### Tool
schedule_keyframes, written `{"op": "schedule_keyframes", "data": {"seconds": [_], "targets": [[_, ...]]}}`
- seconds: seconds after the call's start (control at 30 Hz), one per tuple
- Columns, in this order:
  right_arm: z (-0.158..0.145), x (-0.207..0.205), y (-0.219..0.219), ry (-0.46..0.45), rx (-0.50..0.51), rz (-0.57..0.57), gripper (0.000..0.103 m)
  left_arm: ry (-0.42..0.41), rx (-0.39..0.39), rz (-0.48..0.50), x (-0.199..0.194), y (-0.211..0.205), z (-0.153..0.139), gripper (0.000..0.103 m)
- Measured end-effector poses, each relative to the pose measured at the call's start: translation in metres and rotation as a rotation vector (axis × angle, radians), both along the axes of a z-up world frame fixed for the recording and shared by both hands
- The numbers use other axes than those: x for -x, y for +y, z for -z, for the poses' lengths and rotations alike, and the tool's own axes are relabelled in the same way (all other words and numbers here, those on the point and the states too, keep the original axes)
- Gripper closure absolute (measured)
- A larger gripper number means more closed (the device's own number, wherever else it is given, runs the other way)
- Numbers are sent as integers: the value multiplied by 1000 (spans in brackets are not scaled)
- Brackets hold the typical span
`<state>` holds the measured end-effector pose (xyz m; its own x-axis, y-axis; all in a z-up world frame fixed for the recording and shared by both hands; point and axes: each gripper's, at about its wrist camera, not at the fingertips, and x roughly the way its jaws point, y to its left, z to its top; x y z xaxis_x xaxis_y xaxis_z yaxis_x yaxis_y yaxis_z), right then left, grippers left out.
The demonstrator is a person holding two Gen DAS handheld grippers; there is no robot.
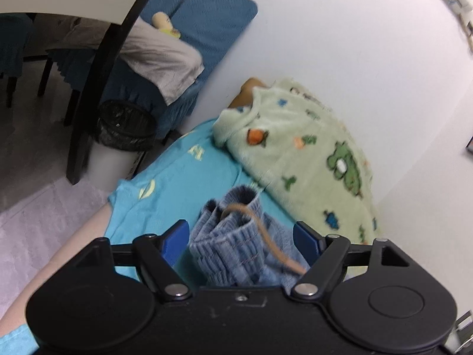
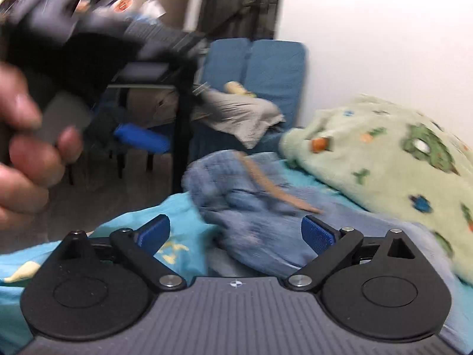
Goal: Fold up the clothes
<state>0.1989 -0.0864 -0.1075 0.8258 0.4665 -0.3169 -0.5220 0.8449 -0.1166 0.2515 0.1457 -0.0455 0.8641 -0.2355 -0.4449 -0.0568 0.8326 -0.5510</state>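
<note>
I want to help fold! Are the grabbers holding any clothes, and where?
No. Both the left gripper and right gripper are open around the blue shorts, not pinching them.

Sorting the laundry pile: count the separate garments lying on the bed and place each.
3. The blue ribbed shorts in front of the grippers, the turquoise T-shirt beneath them, the green fleece top by the wall. More may be hidden underneath.

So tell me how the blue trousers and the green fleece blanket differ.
The blue trousers are plain ribbed cloth with a gathered waistband and a tan drawstring; the green fleece blanket is fluffy and printed with cartoon animals. The trousers sit bunched on the turquoise shirt; the blanket lies heaped against the wall. Both are unfolded.
</note>
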Motion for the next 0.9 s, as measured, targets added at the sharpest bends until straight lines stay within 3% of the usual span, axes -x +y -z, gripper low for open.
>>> {"op": "schedule_keyframes", "data": {"seconds": [0.17,0.23,0.33,0.43,0.5,0.63,0.8,0.9], "targets": [[-24,-20,-77,32,-189,308,7,33,-3,16,-3,-10,10,28],[-18,-31,-105,54,-239,434,7,46,4,35,-6,-14,14,28],[14,-46,-139,191,-313,529,8,55,-15,65,-12,-19,19,28],[49,-48,-158,338,-461,502,8,62,-71,93,-10,-21,22,28],[59,-52,-164,387,-526,485,8,66,-85,90,-8,-18,24,28],[57,-58,-166,434,-532,472,7,94,1,72,-10,-14,32,28],[55,-54,-176,432,-643,439,11,136,142,92,-18,-26,47,29],[54,-55,-188,420,-698,465,15,164,147,90,-23,-39,57,29]]}}
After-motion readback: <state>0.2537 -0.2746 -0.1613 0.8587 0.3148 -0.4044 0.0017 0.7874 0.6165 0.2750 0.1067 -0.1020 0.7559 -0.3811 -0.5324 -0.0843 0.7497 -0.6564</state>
